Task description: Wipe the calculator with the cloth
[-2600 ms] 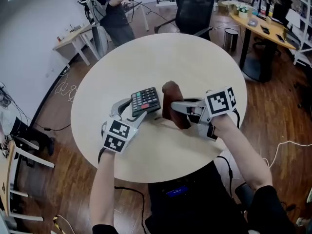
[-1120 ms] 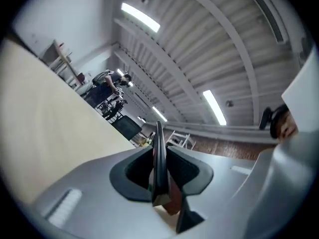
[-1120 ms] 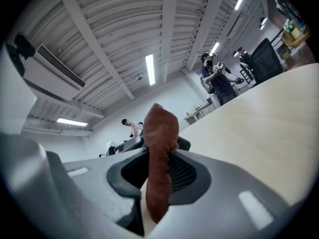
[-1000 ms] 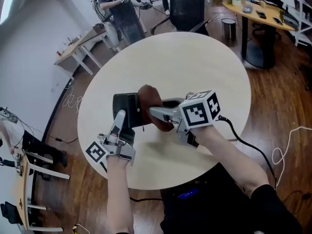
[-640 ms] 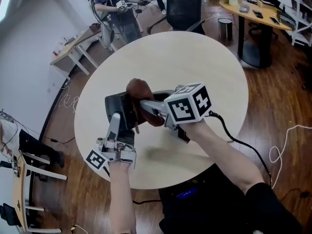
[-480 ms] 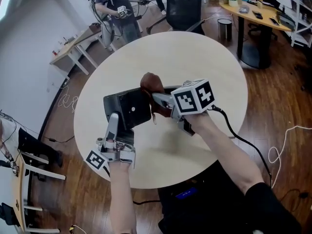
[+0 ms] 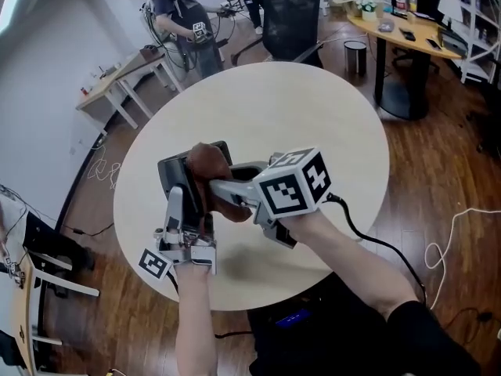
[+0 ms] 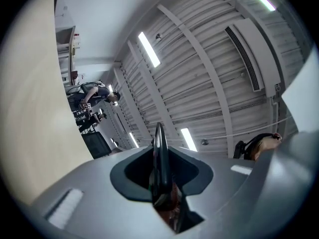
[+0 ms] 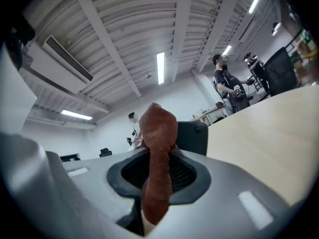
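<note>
The calculator [image 7: 174, 172] is probably light, stiff and smooth-shelled plastic, so it could slip or twist under a hard press. A hold on its near edge, clear of the face being wiped, suits it. That is where the left gripper [image 7: 190, 204] has it, jaws nearly together and pinched on the thin edge of the slab. The cloth [image 7: 210, 161] looks soft and limp, best held bunched so that a pad of it sticks out, and the right gripper [image 7: 225, 188] has its jaws closed on such a wad. The calculator is a flat dark grey slab, raised above the near left part of the round table [image 7: 313, 116], its plain back turned up and no keys showing. The brown, fuzzy cloth seems to rest against that back, toward its right side.
</note>
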Demonstrator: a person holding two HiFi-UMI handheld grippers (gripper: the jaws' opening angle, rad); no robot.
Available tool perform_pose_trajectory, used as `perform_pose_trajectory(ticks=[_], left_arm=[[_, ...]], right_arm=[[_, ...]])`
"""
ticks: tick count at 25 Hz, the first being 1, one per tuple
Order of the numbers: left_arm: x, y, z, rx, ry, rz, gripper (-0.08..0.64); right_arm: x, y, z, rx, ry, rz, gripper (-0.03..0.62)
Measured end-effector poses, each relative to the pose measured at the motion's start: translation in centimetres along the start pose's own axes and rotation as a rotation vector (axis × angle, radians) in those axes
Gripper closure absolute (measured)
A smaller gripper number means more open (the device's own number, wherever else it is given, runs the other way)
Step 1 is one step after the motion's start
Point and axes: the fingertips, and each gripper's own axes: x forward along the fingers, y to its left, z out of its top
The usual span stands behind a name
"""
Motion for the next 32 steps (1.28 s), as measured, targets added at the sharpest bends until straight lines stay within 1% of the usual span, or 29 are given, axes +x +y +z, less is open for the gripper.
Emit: perform_pose_trajectory(ticks=[2,4,6,8,10,11,13,15,17,19,22,24,26,28,30,32], left_arm=[[0.3,-0.1,-0.3,0.002,0.008,-0.006,0.472],[0.1,0.1,-0.3,-0.001,0.001,-0.005,0.472],[-0.2,0.4,-0.3,-0.01,-0.011,0.0,0.472],[-0.3,0.6,-0.5,-0.02,-0.015,0.003,0.474],[-0.2,0.7,-0.6,-0.025,-0.016,0.009,0.474],[-0.1,0.9,-0.6,-0.028,-0.019,0.012,0.474],[-0.2,1.0,-0.4,-0.035,-0.027,0.015,0.474],[-0.2,0.9,-0.5,-0.045,-0.031,0.012,0.474],[-0.2,0.7,-0.6,-0.055,-0.037,0.002,0.474],[-0.1,0.5,-0.7,-0.057,-0.038,-0.001,0.474],[-0.2,0.6,-0.7,-0.056,-0.037,0.003,0.472],[-0.4,1.0,-0.6,-0.063,-0.059,0.009,0.472],[-0.8,1.4,-0.5,-0.077,-0.092,0.014,0.474],[-1.0,1.9,-0.3,-0.085,-0.118,0.028,0.474],[-1.2,2.5,0.0,-0.091,-0.143,0.05,0.474],[-1.3,2.9,0.3,-0.099,-0.162,0.065,0.474]], right_arm=[[-0.6,-2.3,0.2,-0.014,0.0,-0.066,0.502],[-1.4,-5.0,0.3,-0.007,-0.012,-0.139,0.502],[-2.4,-7.6,0.0,0.013,-0.022,-0.204,0.502],[-3.7,-9.4,-0.1,0.05,-0.049,-0.241,0.502],[-4.8,-9.1,0.6,0.073,-0.093,-0.232,0.502],[-4.9,-8.1,1.3,0.068,-0.114,-0.212,0.502],[-4.4,-5.0,2.5,0.027,-0.13,-0.154,0.503],[-3.0,-2.2,2.9,-0.027,-0.103,-0.101,0.503],[-1.5,-0.9,2.4,-0.082,-0.052,-0.082,0.503],[-0.7,-1.4,1.8,-0.126,-0.011,-0.106,0.502],[-1.6,-4.4,1.5,-0.141,-0.001,-0.196,0.502],[-3.0,-7.4,1.2,-0.128,-0.002,-0.271,0.502],[-4.6,-9.4,0.6,-0.083,-0.022,-0.309,0.502],[-5.9,-9.1,0.2,-0.035,-0.066,-0.288,0.502],[-6.3,-6.5,0.2,0.0,-0.106,-0.206,0.502],[-5.2,-3.1,0.1,0.004,-0.107,-0.107,0.503]])
